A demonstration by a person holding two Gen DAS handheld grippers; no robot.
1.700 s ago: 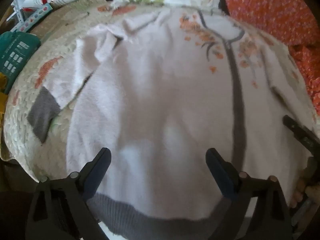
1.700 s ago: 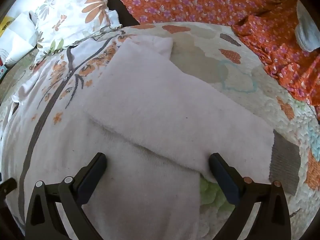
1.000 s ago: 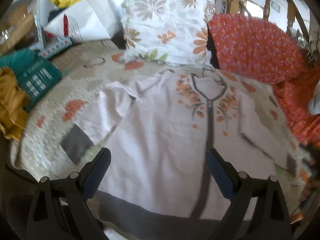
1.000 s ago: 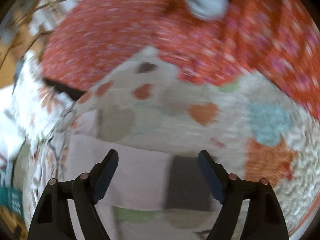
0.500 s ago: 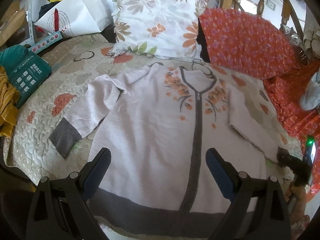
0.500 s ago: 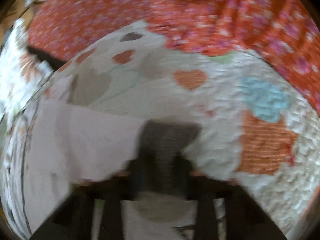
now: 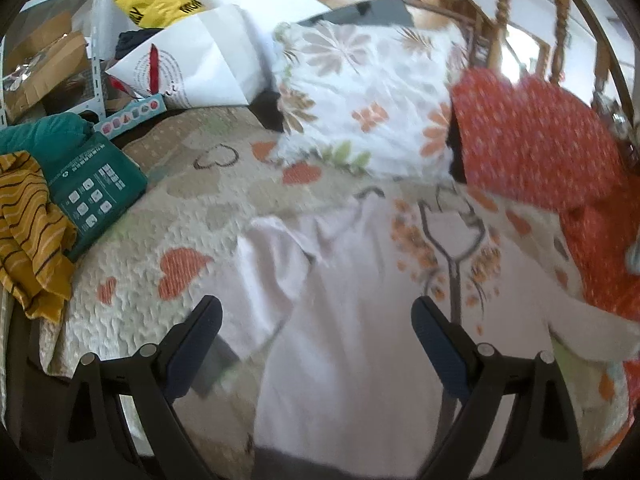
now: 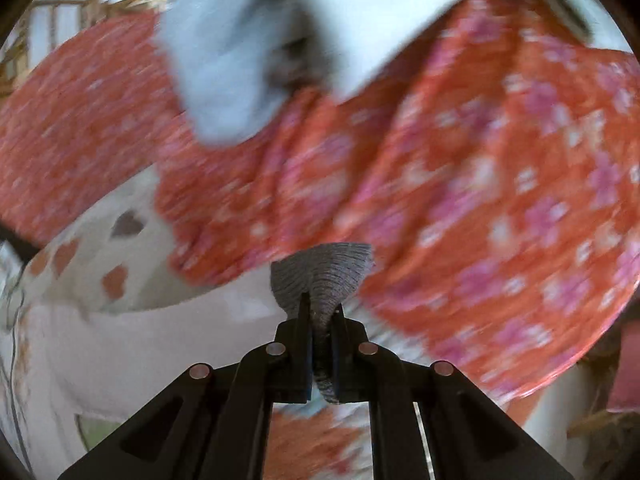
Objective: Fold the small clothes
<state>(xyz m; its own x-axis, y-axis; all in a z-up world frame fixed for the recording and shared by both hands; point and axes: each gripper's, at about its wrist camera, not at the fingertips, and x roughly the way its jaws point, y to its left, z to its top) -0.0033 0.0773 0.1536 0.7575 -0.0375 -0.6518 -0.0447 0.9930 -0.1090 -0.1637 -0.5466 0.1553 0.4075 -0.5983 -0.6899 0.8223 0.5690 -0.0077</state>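
A pale pink zip cardigan [image 7: 360, 320] with orange flowers and grey trim lies flat on the quilted bed cover [image 7: 160, 240]. My left gripper [image 7: 316, 332] is open and empty above its left side, near the left sleeve [image 7: 264, 280]. My right gripper [image 8: 320, 312] is shut on the grey cuff [image 8: 320, 272] of the right sleeve [image 8: 160, 344] and holds it lifted off the bed. That sleeve also shows raised at the right edge of the left wrist view [image 7: 592, 332].
A floral pillow [image 7: 368, 100] and an orange flowered cushion [image 7: 540, 140] lie behind the cardigan. A green packet [image 7: 96, 192] and a mustard striped cloth [image 7: 28, 232] sit at the left. Orange flowered fabric [image 8: 480, 200] fills the right wrist view, with a pale blue cloth [image 8: 224, 60] above.
My right gripper closed on the grey cuff and lifted the sleeve up. My left gripper stayed open and swung left toward the left sleeve.
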